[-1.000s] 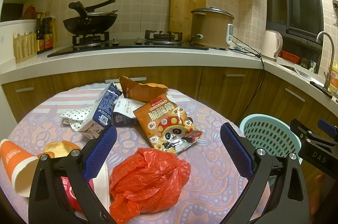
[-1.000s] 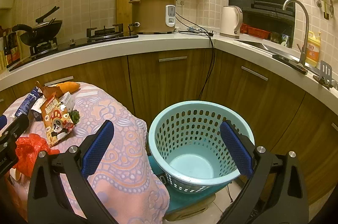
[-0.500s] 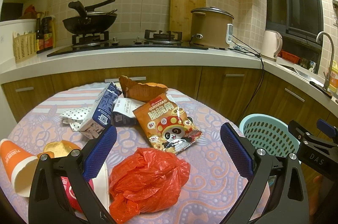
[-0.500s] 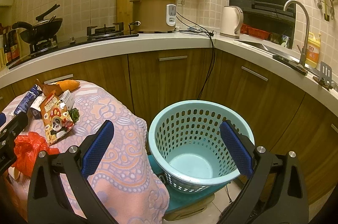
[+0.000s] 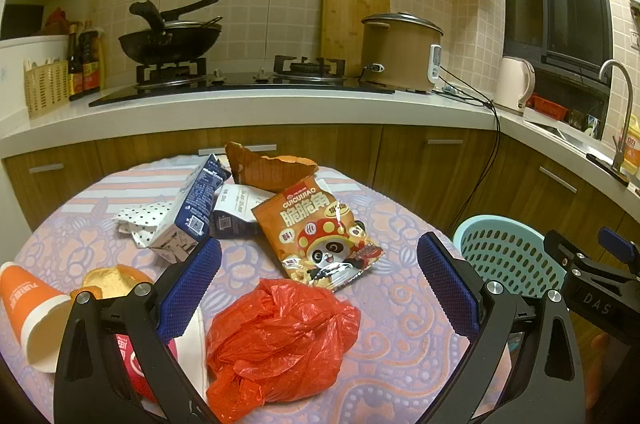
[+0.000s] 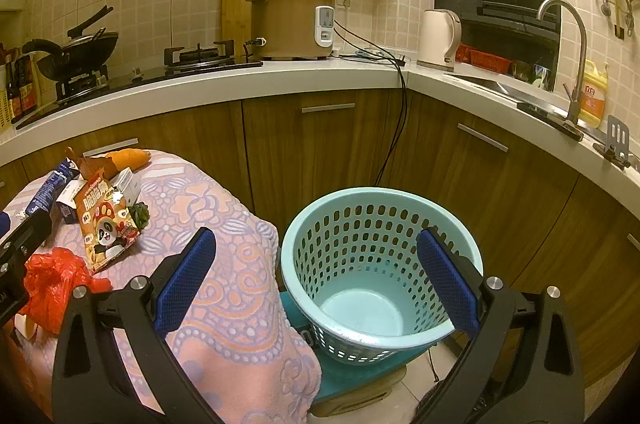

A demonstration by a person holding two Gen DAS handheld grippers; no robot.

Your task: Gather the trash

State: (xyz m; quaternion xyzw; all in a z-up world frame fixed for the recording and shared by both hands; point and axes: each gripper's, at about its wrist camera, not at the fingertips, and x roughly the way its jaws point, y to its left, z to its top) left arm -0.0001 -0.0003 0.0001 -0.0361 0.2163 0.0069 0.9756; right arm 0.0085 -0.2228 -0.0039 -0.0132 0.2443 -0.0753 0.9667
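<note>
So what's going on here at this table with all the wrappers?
A person holding a gripper in each hand is about to clear trash. The left gripper hangs open over the red plastic bag, with the snack packet, milk carton and orange paper cup lying on the table. The right gripper is open too, facing the empty blue basket beside the table. Nothing is picked up yet.

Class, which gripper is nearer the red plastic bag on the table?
Left. The left gripper hangs open just over the red plastic bag; the right gripper is off beside the table, facing the basket.
</note>
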